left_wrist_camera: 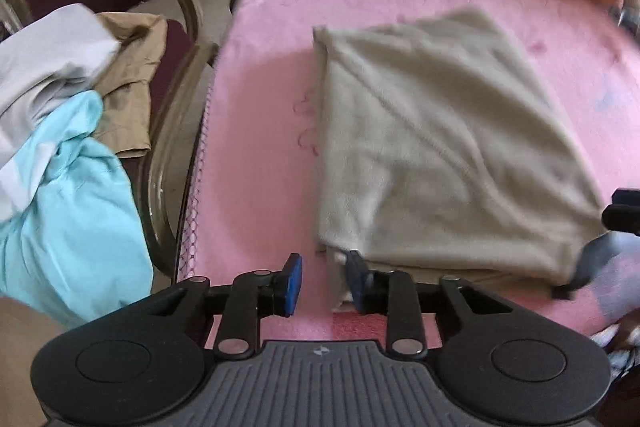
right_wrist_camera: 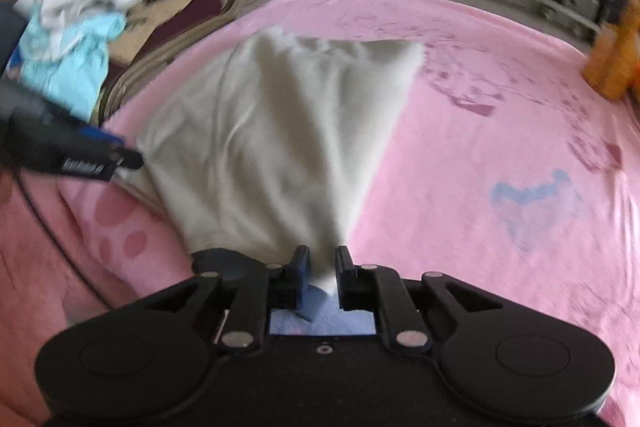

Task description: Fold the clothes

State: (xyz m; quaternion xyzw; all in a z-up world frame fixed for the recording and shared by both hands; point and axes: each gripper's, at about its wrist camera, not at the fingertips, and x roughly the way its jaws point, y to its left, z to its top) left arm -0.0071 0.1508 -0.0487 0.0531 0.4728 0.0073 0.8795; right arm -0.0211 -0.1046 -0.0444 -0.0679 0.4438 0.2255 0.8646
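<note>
A beige fleece garment (left_wrist_camera: pixel 440 147) lies folded on the pink blanket (left_wrist_camera: pixel 260 147). My left gripper (left_wrist_camera: pixel 324 277) is open at the garment's near left corner, its right finger (left_wrist_camera: pixel 356 279) against the cloth edge. In the right wrist view, my right gripper (right_wrist_camera: pixel 322 267) is shut on the near corner of the beige garment (right_wrist_camera: pixel 280 147) and the cloth fans out from it. The left gripper (right_wrist_camera: pixel 100 155) shows at the garment's left edge there. The right gripper (left_wrist_camera: pixel 576 275) shows blurred at the garment's right corner in the left wrist view.
A chair (left_wrist_camera: pixel 176 75) left of the bed holds a pile of clothes: light blue (left_wrist_camera: pixel 76 219), white (left_wrist_camera: pixel 48 55) and tan (left_wrist_camera: pixel 128 83). An orange plush toy (right_wrist_camera: pixel 616 55) sits at the far right of the pink blanket (right_wrist_camera: pixel 500 147). Furniture stands beyond the bed.
</note>
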